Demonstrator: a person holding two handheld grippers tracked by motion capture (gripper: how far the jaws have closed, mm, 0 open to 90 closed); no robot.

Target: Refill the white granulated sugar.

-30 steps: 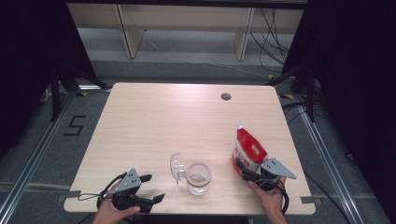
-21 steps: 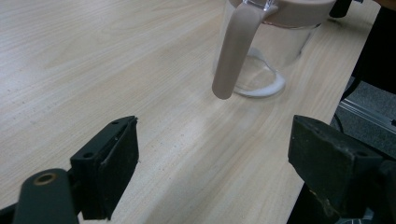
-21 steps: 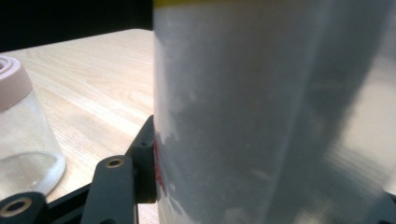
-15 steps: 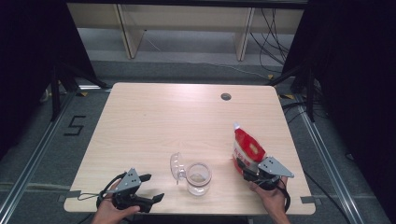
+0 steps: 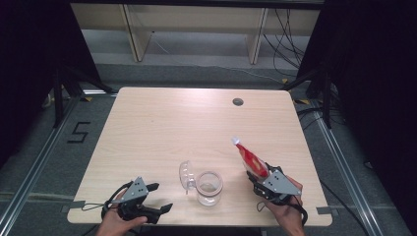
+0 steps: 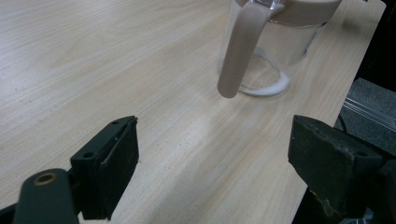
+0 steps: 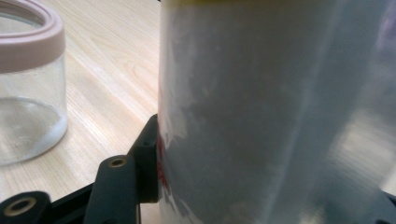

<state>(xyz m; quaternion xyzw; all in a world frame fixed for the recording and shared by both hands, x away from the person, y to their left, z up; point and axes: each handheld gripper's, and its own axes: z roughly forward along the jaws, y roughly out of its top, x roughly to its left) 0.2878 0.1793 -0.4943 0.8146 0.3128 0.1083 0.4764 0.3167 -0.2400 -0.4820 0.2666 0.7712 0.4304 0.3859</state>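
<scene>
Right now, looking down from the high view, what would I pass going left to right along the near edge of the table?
Left claw, open and empty → clear flip lid → glass jar → right claw gripping the red and white pouch.

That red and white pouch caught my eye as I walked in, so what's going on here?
A person at the table works with a gripper in each hand. The right gripper is shut on the red and white pouch, holding it tilted above the tabletop; its jaws have just been closing on it. Beside it stands a glass jar with its hinged lid open. The left gripper rests near the front edge, jaws open and holding nothing.
</scene>
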